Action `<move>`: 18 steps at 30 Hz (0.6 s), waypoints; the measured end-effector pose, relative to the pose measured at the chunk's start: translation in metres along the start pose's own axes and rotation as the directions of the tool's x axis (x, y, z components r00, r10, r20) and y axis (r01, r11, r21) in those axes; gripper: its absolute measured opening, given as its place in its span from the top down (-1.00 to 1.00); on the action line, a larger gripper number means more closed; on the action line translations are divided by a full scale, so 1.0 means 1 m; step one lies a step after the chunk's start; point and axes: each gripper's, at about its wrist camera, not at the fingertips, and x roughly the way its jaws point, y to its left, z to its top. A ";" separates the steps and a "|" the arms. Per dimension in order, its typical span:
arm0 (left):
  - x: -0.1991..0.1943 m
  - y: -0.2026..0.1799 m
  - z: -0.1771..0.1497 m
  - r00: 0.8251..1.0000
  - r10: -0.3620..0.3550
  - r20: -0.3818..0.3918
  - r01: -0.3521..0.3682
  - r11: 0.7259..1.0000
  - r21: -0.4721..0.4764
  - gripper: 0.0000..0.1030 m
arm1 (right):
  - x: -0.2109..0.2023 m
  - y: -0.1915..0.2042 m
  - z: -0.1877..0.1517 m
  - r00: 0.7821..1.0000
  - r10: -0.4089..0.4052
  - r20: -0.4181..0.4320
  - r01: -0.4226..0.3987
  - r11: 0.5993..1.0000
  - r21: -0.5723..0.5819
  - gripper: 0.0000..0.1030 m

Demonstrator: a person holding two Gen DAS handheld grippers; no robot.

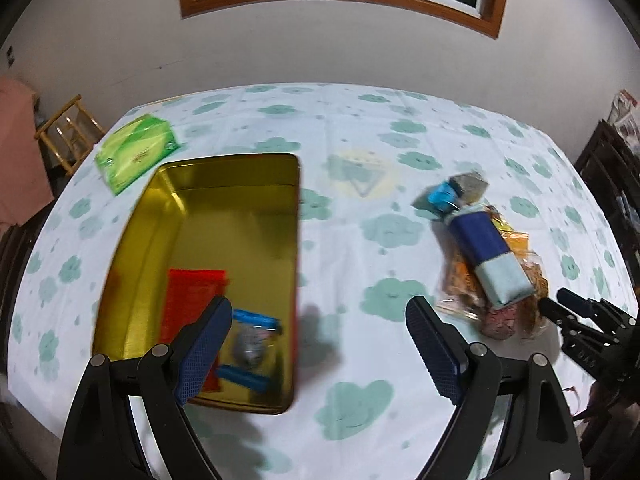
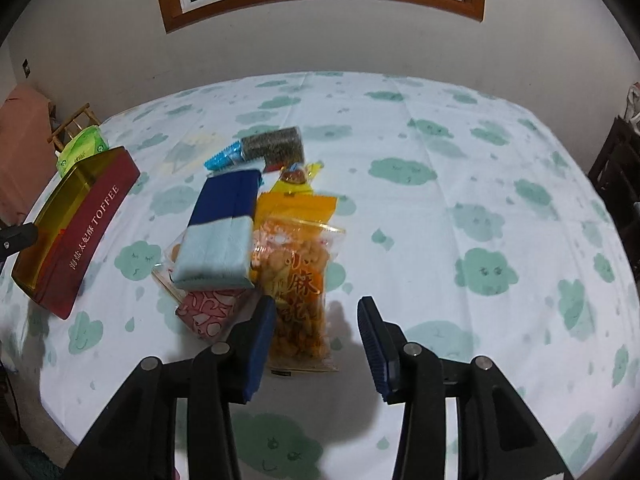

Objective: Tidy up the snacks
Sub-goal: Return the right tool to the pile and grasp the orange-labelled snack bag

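An open gold-lined toffee tin [image 1: 132, 248] lies on the table; its red side shows in the right wrist view [image 2: 86, 236]. Inside are a red packet [image 1: 188, 296] and a blue-ended wrapped snack [image 1: 250, 346]. My left gripper [image 1: 320, 340] is open and empty above the tin's near right corner. A snack pile lies to the right: a blue and pale-blue pack [image 2: 220, 232], an orange fried-snack bag [image 2: 296, 280], a pink packet [image 2: 208, 312], a yellow packet [image 2: 296, 180] and a dark packet with a blue end [image 2: 264, 148]. My right gripper [image 2: 316, 340] is open, just above the orange bag's near end.
A green tissue pack [image 1: 136, 152] lies beyond the tin at the table's far left. A wooden stool [image 1: 68, 128] stands off the left edge. Dark furniture [image 1: 612, 184] stands at the right. The cloud-print tablecloth [image 2: 480, 200] covers the table.
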 end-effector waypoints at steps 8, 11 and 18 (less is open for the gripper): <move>0.015 -0.031 0.006 1.000 -0.014 -0.027 0.014 1.000 0.025 -0.68 | 0.010 0.005 -0.002 0.999 0.039 0.007 -0.039 0.999 -0.009 0.08; 0.021 -0.040 0.008 0.999 -0.016 -0.039 0.017 0.999 0.029 -0.68 | 0.016 0.008 -0.002 0.999 0.050 -0.002 -0.051 0.999 -0.012 0.08; 0.031 -0.059 0.013 0.997 -0.039 -0.065 0.041 0.998 0.042 -0.68 | 0.021 0.007 -0.006 0.999 0.048 -0.001 -0.048 0.998 -0.026 0.22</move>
